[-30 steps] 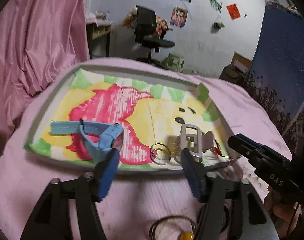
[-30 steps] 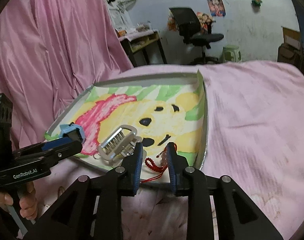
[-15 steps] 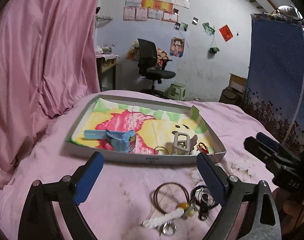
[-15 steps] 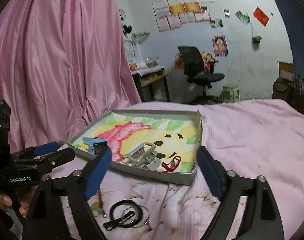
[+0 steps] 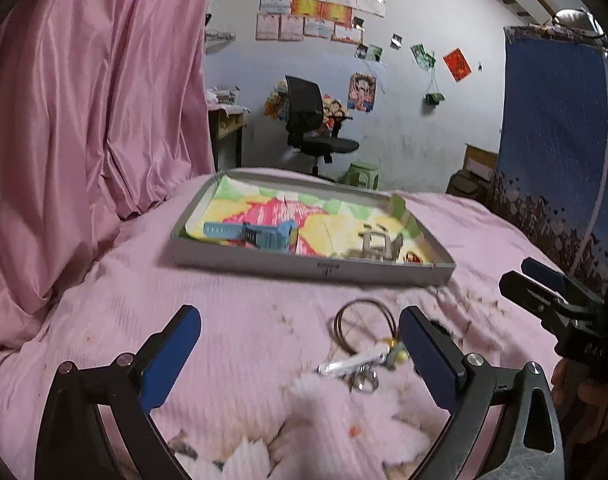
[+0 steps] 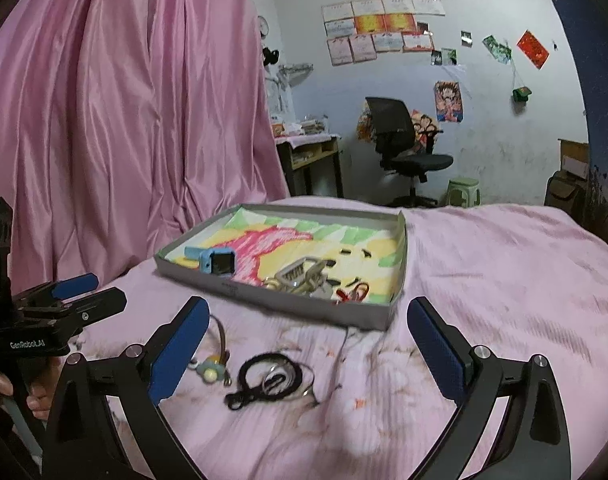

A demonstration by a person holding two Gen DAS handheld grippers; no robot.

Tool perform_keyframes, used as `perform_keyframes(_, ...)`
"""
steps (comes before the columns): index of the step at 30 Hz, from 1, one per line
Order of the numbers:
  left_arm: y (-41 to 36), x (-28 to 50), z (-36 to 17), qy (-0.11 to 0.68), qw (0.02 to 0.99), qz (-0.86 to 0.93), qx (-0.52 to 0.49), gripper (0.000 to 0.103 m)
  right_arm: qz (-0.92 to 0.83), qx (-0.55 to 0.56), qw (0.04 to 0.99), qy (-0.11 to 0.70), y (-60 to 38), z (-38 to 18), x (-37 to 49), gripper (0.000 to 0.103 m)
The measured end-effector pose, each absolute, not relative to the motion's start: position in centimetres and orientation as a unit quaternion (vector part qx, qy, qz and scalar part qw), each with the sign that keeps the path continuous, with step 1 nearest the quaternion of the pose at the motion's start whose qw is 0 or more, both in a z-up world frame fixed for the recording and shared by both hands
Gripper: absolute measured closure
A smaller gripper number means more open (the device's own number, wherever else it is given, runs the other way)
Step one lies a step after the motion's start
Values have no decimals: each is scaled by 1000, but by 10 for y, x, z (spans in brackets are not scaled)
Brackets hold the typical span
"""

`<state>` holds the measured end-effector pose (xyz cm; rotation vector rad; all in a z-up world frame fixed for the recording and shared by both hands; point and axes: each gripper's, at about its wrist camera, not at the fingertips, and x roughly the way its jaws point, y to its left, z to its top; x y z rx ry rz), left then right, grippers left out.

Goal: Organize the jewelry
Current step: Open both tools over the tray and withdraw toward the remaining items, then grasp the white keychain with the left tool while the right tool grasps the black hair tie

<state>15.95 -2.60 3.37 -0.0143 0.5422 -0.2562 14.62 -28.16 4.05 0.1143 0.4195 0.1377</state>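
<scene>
The left gripper (image 5: 300, 340) is held with its jaws wide apart and nothing between them; they have just been opening. The right gripper (image 6: 308, 330) is likewise spread wide and empty, its jaws also having just been opening. Both are poised above the near edge of the bed (image 6: 504, 280), short of the tray (image 5: 312, 270).

Inside the tray, a blue watch (image 5: 260, 234) is seen toward the left end, and a metal clasp piece (image 6: 300, 276) with a red cord (image 6: 354, 294) lies at the near right corner. A placing step appears finished, and the next pick is judged to be in hand. Loose pieces are left on the bedspread in front of the tray's near wall: a brown hoop (image 5: 362, 320), a white stick-like piece (image 5: 352, 362), a small ring (image 5: 364, 382), a yellow charm (image 6: 210, 372) and a black cord loop (image 6: 270, 378). Blur makes it hard to tell whether these touch one another.

The next move is judged to call for one gripper to be lowered over a single piece, probably the black loop or the hoop, and closed on it without the soft cloth being pinched.

The bed is covered in pink floral fabric. A pink curtain (image 6: 104, 120) hangs at the left, a blue hanging (image 5: 556, 140) at the right, and an office chair (image 6: 404, 140) stands by a wall pinned with papers.
</scene>
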Motion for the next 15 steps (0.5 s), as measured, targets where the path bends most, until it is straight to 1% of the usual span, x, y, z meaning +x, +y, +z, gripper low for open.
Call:
perform_keyframes(5,-24,161,24,298,944,-144,6,3,73,53,966,243,-281,30,145,5)
perform_keyframes(15,-31,160,10,323,929,-181,14,3,75,55,948,303,-284,11,157,6)
